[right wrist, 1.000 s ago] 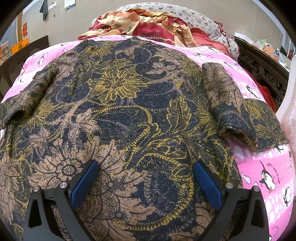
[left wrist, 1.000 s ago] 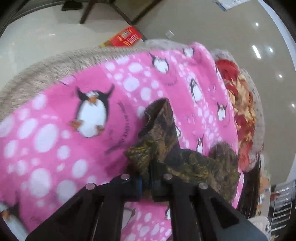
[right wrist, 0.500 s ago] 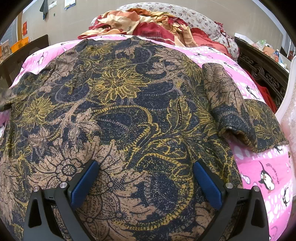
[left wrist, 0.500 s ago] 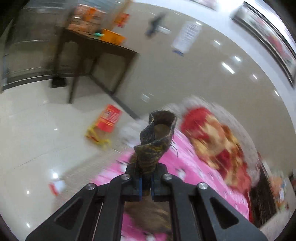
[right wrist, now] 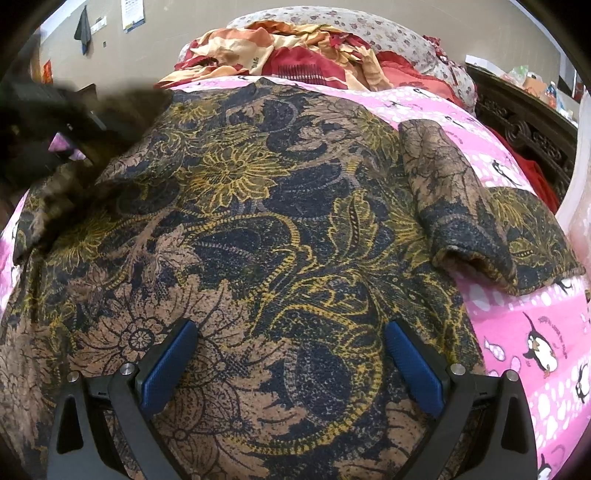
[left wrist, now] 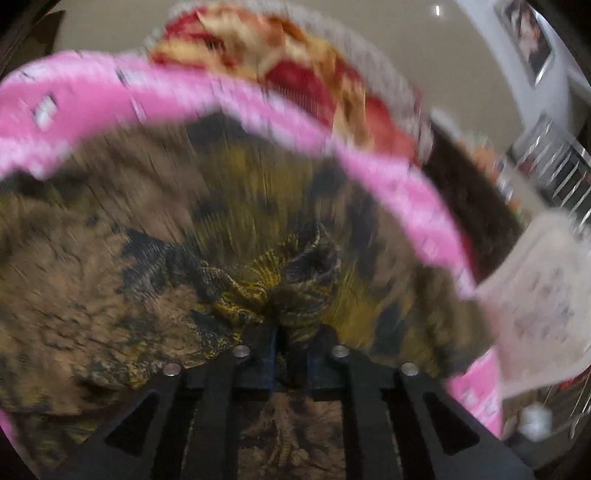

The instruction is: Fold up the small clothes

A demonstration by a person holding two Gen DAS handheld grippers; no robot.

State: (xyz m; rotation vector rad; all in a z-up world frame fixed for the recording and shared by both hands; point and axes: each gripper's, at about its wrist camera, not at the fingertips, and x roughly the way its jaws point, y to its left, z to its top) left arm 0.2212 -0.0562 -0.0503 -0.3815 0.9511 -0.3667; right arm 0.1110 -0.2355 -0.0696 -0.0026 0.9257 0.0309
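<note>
A brown, navy and yellow floral shirt [right wrist: 280,236] lies spread flat on a pink penguin blanket [right wrist: 524,321]. Its right sleeve [right wrist: 454,206] is folded in over the body. My left gripper [left wrist: 293,336] is shut on the shirt's left sleeve [left wrist: 295,273] and holds it above the shirt body; the view is blurred by motion. It shows as a dark blur at the upper left of the right wrist view [right wrist: 74,122]. My right gripper [right wrist: 291,362] is open with its blue pads [right wrist: 168,369] resting over the shirt's lower part.
A heap of red and cream bedding [right wrist: 295,51] and a floral pillow [right wrist: 369,33] lie at the bed's far end. A dark carved wooden bed frame [right wrist: 524,122] runs along the right. A white patterned cloth [left wrist: 539,295] is at the right.
My left gripper lifted the left sleeve high off the blanket, then swung it in over the shirt body. My right gripper has stayed in place.
</note>
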